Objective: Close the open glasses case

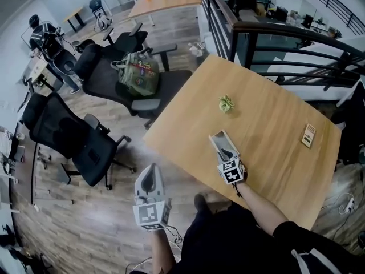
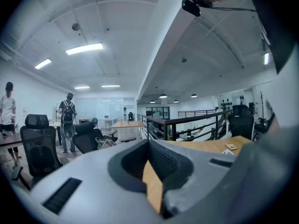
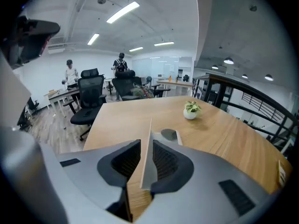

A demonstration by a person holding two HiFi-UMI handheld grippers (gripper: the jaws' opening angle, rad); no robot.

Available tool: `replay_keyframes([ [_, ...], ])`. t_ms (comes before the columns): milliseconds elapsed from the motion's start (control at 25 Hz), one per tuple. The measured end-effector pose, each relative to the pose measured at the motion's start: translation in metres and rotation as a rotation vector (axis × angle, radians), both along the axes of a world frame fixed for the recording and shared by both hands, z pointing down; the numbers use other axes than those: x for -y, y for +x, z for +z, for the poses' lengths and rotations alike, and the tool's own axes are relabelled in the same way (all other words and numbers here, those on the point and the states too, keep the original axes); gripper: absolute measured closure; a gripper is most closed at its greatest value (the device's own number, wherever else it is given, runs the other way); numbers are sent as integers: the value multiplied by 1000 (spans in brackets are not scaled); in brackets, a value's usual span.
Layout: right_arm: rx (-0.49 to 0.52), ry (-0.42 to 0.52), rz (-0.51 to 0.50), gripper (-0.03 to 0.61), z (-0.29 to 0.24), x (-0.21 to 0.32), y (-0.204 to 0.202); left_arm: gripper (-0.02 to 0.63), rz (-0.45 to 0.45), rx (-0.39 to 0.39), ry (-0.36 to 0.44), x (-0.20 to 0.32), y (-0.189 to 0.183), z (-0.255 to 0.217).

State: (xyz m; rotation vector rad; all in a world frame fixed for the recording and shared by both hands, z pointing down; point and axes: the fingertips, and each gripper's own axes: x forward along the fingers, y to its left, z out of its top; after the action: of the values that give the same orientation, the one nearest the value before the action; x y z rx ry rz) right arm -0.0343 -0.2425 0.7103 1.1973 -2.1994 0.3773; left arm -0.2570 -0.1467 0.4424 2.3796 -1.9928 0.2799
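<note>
My right gripper (image 1: pixel 219 137) hangs over the near part of the wooden table (image 1: pixel 268 124), jaws together and holding nothing. In the right gripper view its tips (image 3: pixel 150 125) point across the tabletop, and just past them lies a small grey oval thing with a white rim (image 3: pixel 169 134); I cannot tell whether it is the glasses case. My left gripper (image 1: pixel 149 173) is off the table's near-left edge, above the floor. Its jaws (image 2: pixel 149 143) are also shut and empty. No clearly recognisable glasses case shows in any view.
A small potted plant (image 1: pixel 226 103) (image 3: pixel 190 110) stands mid-table. A small tan card (image 1: pixel 308 135) lies near the right edge. Black office chairs (image 1: pixel 131 67), one with a green bag (image 1: pixel 138 73), stand to the left. A dark railing (image 1: pixel 285 36) runs behind the table. People stand far off (image 2: pixel 68 120).
</note>
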Motion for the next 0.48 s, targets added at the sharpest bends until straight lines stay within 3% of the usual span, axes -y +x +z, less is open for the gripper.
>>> replay_keyframes([
  [200, -83, -64, -11, 488, 31, -2, 4, 614, -4, 10, -11, -6, -3, 0],
  [480, -88, -87, -16, 489, 40, -4, 4, 614, -1, 18, -21, -7, 0, 2],
])
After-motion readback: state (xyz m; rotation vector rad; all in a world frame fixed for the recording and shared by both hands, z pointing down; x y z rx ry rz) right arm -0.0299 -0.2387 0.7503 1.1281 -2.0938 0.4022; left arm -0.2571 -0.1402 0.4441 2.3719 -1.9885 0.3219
